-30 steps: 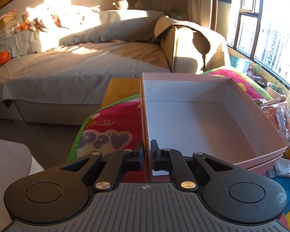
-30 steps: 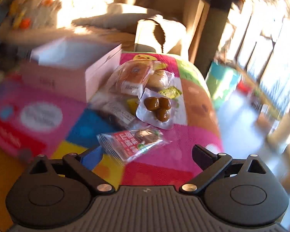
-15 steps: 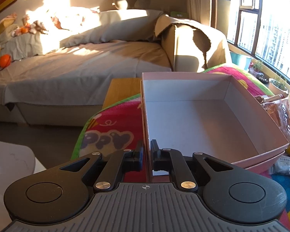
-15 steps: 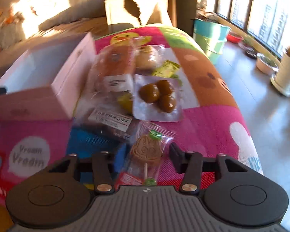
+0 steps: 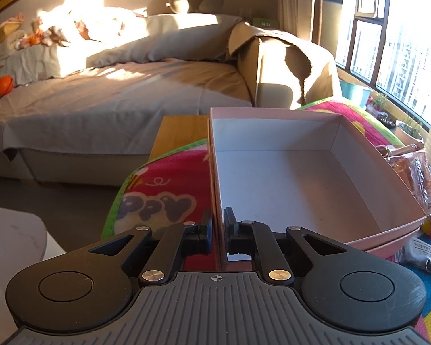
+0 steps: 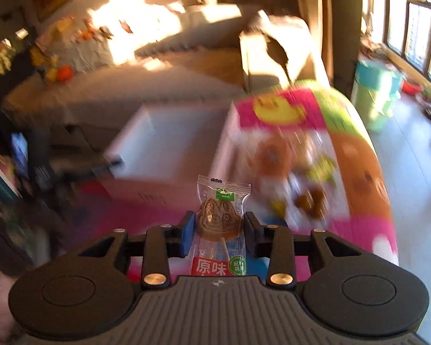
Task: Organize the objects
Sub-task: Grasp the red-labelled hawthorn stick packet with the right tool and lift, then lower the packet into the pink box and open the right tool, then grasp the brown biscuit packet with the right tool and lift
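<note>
Here, in the left wrist view, we have the left tongs (image 5: 218, 230) clenched on the near wall of the pink box (image 5: 287, 178), one finger outside the wall and one inside. We judge this grip is there to steady the box, so it does not slide on the colourful mat (image 5: 158, 198) while things are dropped in. The box is open and bare inside, its white floor showing. It sits on the mat, which covers the wooden tabletop (image 5: 178, 132), and a few wrapped snacks (image 5: 419, 178) lie just beside its right wall. A sofa (image 5: 115, 95) under a grey sheet stands beyond.

Turning to the right wrist view, we see the right tongs (image 6: 217, 230) grasping a wrapped lollipop (image 6: 219, 215), a brown cartoon-shaped sweet in a clear packet. The fingers press the packet from both sides around the sweet, with the stick and the red label pointing back toward us. The packet stands upright and clear of the mat. Everything behind it is smeared by motion blur, yet we can make out the pink box (image 6: 163, 149) ahead and to the left, and the other snack packets (image 6: 298, 178) on the mat to the right. We take it that the lollipop is on its way into the box, the first item to go in.
</note>
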`<state>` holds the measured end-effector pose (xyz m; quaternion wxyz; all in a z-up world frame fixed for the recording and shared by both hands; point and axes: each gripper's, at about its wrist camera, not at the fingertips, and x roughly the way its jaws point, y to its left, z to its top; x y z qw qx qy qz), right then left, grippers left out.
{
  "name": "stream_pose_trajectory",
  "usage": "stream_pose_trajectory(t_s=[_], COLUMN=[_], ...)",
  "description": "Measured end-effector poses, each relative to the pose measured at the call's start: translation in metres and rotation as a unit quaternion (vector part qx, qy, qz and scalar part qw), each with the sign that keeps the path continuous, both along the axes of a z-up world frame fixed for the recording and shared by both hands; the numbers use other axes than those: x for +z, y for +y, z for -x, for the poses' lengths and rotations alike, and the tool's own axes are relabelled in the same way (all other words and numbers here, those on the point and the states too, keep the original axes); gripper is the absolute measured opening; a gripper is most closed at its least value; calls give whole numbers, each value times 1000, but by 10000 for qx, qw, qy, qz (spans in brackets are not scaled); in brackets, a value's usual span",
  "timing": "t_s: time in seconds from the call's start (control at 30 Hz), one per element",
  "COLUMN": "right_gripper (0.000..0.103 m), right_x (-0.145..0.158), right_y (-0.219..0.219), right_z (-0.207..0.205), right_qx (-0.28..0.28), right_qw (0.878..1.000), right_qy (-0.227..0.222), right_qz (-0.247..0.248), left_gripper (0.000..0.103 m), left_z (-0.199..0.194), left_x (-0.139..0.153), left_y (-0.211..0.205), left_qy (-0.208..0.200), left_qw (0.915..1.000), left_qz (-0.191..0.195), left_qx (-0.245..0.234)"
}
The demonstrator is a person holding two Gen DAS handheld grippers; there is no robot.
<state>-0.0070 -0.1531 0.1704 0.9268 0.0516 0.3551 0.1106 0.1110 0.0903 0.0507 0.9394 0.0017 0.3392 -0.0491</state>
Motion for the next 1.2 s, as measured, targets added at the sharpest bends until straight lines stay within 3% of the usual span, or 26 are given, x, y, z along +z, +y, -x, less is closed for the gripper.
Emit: stream_pose_trajectory(t_s=[0.1, 0.17, 0.23, 0.37, 0.47, 0.63, 0.8, 1.0, 1.2], right_gripper=[37, 52, 55, 55, 65, 69, 71, 71, 75], right_x=[36, 47, 49, 42, 30, -10, -68, -122, -141], right_y=[27, 49, 65, 55, 30, -17, -50, -56, -47], right_z=[-41, -71, -91, -86, -74, -53, -39, -33, -33], right_qx=[314, 353, 336, 412, 118, -332, -659, -671, -692], right_qw=[9973, 9947, 9935, 9931, 9930, 9955, 9961, 9949, 9943], right_qy=[-578, -923, -1085, -1090, -1175, -782, 19, 657, 794], right_qz=[-318, -281, -83, -116, 44, 432, 583, 371, 148], left_gripper=[10, 10, 10, 10, 10, 10, 10, 11, 11], left_z=[-1, -1, 0, -1, -1, 0, 0, 0, 1], left_x=[0, 0, 0, 0, -1, -1, -1, -1, -2], left_y=[1, 0, -1, 2, 1, 2, 2, 1, 2], left_qy=[23, 33, 34, 44, 34, 34, 43, 54, 79], left_qw=[10000, 10000, 10000, 10000, 10000, 10000, 10000, 10000, 10000], left_qz=[31, 12, -5, 71, 55, 74, 68, 57, 54], left_qx=[3, 12, 19, 8, 16, 8, 1, -1, -10])
